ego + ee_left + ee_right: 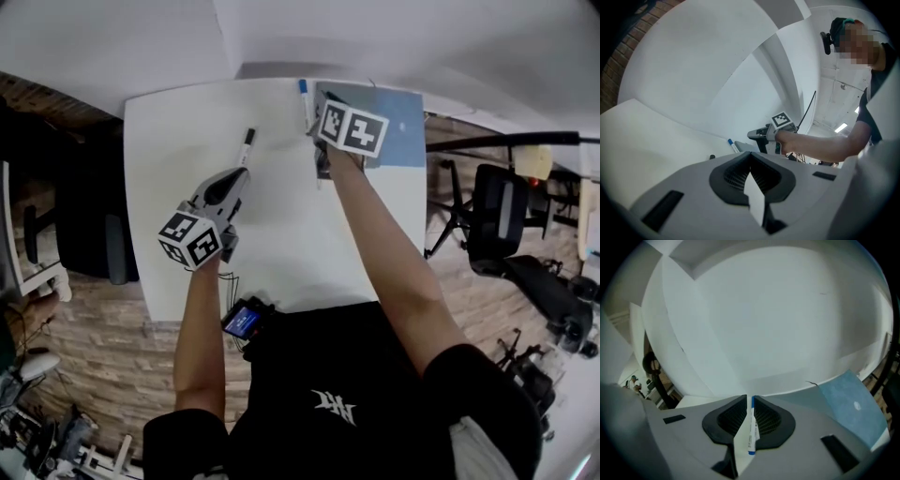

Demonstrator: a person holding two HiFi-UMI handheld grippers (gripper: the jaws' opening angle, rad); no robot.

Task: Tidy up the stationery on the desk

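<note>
Left tongs (750, 159) pressed together, empty, held low over the bench (281, 253), likely idle while the other hand works. Black marker (247, 147) lies just ahead on the bench, not yet collected. Farther out, right tongs (751, 401) pinch a blue-capped pen (751, 430) lengthwise, apparently clear of the bench, beside the blue sheet (398, 117), probably for carrying.

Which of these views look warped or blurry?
Head view: sharp, but fisheye curves the edges of the white rectangular desk. Left gripper view: heavy barrel warp, dark corners. Right gripper view: soft, the blue-capped white marker between the jaws slightly blurred.
</note>
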